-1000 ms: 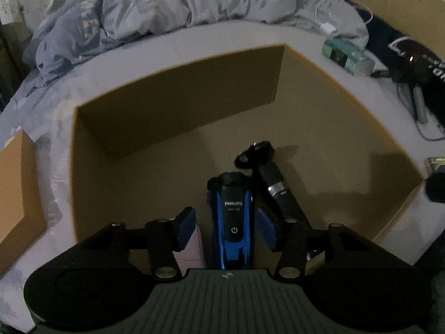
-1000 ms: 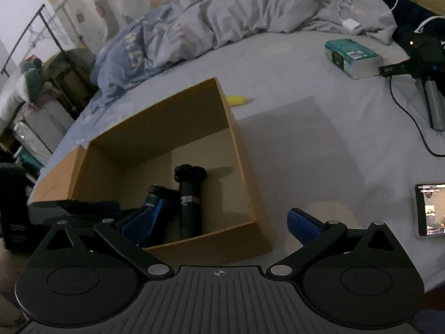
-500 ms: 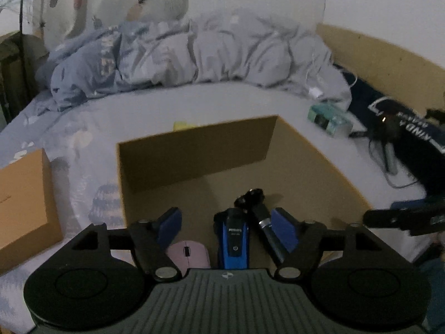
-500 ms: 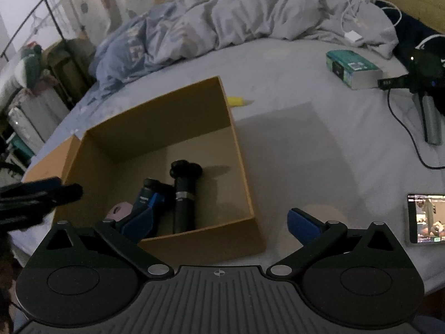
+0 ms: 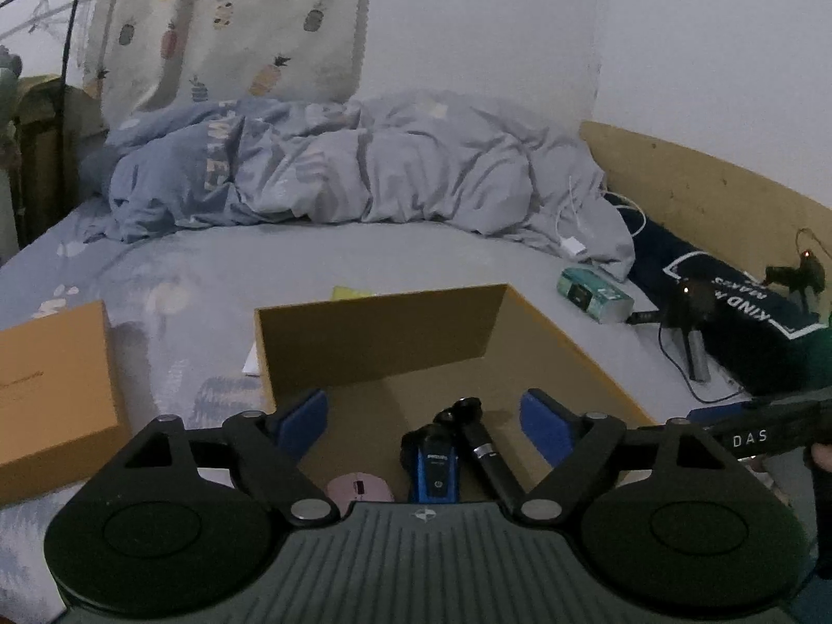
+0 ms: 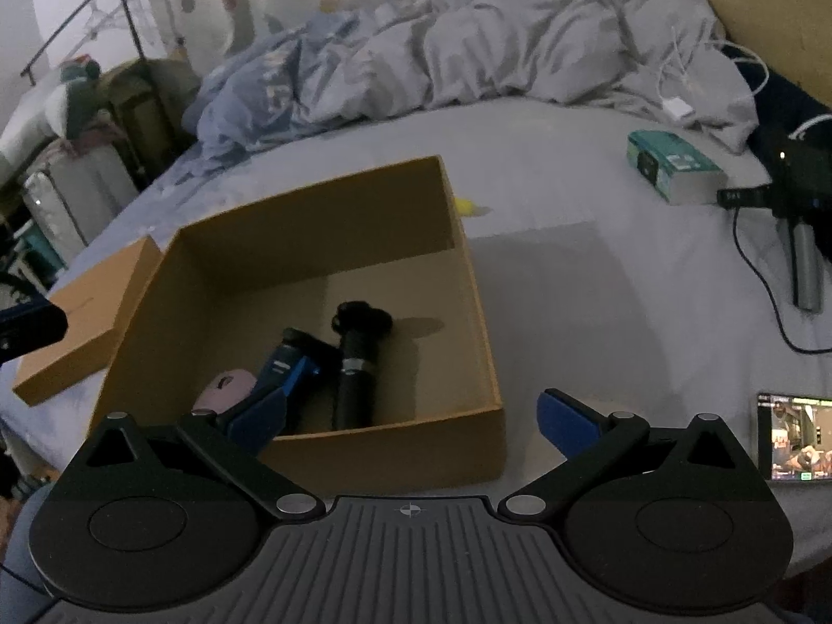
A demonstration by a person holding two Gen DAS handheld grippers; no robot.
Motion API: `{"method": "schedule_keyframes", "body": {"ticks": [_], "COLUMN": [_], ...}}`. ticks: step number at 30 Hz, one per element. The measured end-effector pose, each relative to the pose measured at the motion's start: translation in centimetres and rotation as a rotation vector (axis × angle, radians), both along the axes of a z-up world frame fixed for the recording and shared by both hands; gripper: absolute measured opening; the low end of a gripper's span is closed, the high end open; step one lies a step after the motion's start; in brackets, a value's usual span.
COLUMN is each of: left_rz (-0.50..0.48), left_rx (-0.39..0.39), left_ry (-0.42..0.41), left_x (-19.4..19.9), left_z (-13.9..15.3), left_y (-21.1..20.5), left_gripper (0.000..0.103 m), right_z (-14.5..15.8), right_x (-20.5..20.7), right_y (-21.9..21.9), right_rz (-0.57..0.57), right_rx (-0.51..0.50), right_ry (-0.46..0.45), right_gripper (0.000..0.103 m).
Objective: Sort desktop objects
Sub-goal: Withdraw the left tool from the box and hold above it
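An open brown cardboard box [image 5: 379, 343] [image 6: 322, 218] sits on the bed. Inside it lie a blue electric shaver [image 5: 434, 473] [image 6: 286, 364], a black cylindrical device [image 5: 481, 447] [image 6: 356, 379] and a pink mouse [image 5: 359, 489] [image 6: 226, 387]. My left gripper [image 5: 424, 416] hangs open above the box's near side with nothing between its fingers. My right gripper [image 6: 411, 421] is open and empty over the box's front right corner. The right gripper's black body shows at the right edge of the left wrist view.
The box lid [image 5: 52, 385] [image 6: 88, 322] lies left of the box. A teal carton [image 5: 593, 296] [image 6: 671, 169], a black device with cables [image 6: 795, 192] and a lit phone [image 6: 793, 434] lie to the right. A rumpled duvet [image 5: 338, 166] fills the back. A yellow item [image 6: 468, 206] lies behind the box.
My left gripper has risen and pulled back from inside the box, its fingers spreading wider, leaving the blue shaver lying there. The right gripper has stayed open, shifting slightly.
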State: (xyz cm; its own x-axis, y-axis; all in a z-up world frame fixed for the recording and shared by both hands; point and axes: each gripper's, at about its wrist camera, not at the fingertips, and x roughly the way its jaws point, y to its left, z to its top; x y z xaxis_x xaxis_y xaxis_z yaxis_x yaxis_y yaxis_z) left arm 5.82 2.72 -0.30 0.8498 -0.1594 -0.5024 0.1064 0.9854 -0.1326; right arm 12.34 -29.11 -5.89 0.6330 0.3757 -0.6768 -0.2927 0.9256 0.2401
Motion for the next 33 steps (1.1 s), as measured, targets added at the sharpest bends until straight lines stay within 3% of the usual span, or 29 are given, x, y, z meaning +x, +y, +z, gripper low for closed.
{"method": "schedule_keyframes", "body": {"ticks": [5,12,15,33], "left_rz": [0.009,-0.002,0.022,0.025], "left_rx": [-0.022,0.021,0.035,0.023], "left_ry": [-0.017,-0.025,-0.022,-0.014], "left_x": [-0.6,-0.7,-0.9,-1.3], "left_z": [-0.3,-0.7,-0.9,-0.8], "left_y": [0.1,-0.9,-0.9,-0.7], "left_gripper": [0.091,0.092,0.103,0.103], "right_z": [0.3,0.2,-0.1,-0.6], "right_x": [-0.7,-1.7,-1.9,-2.2], "right_y": [0.8,2.1,2.6,3.1], "right_rz": [0.022,0.041,0.046,0.04], "right_rx": [-0.018,-0.049,-0.057,-0.063], "right_ry": [-0.024,-0.033,-0.024,-0.004], "right_gripper": [0.103,0.103,0.103,0.103]}}
